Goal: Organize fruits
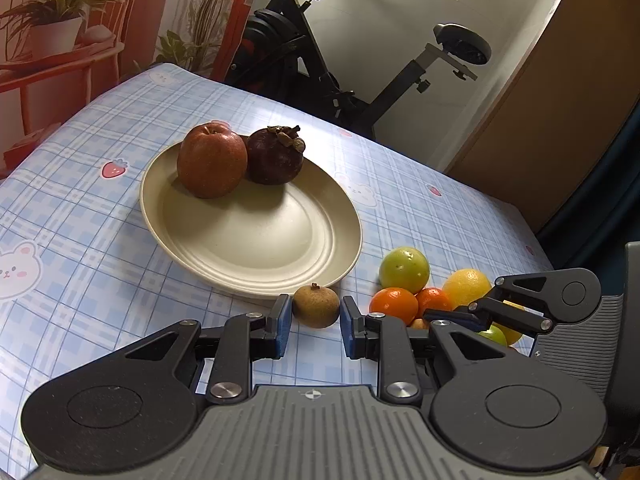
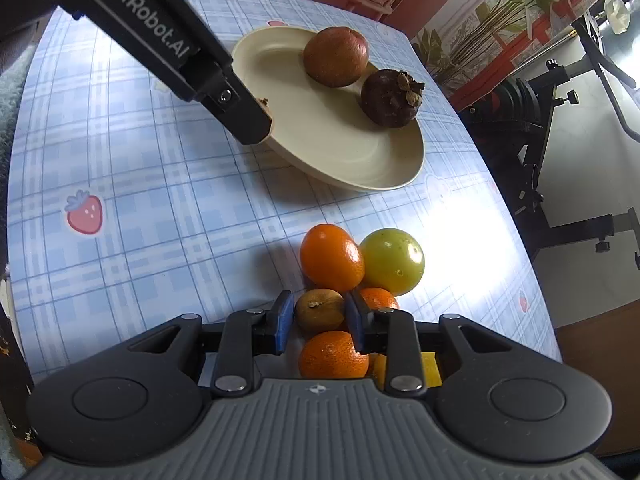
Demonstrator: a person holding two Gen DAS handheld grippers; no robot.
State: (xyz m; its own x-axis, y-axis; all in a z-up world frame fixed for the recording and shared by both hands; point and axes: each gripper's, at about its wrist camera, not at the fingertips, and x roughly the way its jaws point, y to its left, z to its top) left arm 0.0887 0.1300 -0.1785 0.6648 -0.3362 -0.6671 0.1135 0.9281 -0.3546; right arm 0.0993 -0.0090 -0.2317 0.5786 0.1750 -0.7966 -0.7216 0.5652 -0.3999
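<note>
Tablecloth (image 1: 100, 240), blue plaid with strawberries and bears, covers the table under my two grippers. On it sits a cream plate (image 1: 256, 240), already holding a red apple (image 1: 211, 162) and a dark mangosteen (image 1: 275, 156) touching at its far side. Near the plate lies the unsorted pile: a green fruit (image 2: 394, 261), an orange (image 2: 331, 258) and smaller oranges. My left gripper (image 1: 315, 314) is clamped on a small brown fruit (image 1: 316, 306) at the plate's near rim. My right gripper (image 2: 320, 314) is clamped on a second brown fruit (image 2: 320, 310) within the pile. I judge both are mid-carry; next, each should move over the plate and release gently, clear of the other.
</note>
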